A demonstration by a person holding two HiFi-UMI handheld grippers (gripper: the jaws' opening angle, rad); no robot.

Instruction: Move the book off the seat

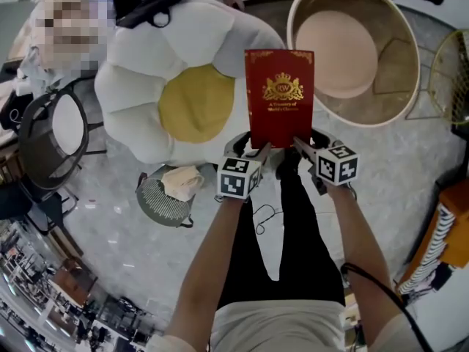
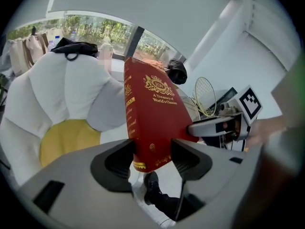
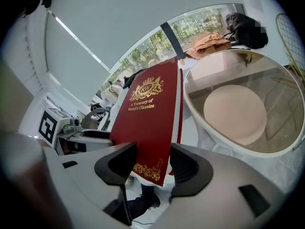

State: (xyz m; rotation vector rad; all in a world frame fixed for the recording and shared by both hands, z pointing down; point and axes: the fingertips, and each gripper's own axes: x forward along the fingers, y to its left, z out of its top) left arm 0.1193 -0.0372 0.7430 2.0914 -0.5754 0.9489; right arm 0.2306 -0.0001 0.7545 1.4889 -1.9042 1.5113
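Hanging clear of everything, the red hardback book with gold lettering is upright, front cover toward the head view, held only by its two lower corners. The left gripper is clenched on the lower corner at the spine, and its own view shows both jaws pressed against the book there. The right gripper grasps the opposite lower corner, cover and pages pinched between its jaws. In the head view the book shows between the right edge of the white and yellow flower-shaped cushion seat and the rim of the round beige tub chair. Both forearms reach forward side by side, grippers close together, marker cubes facing up.
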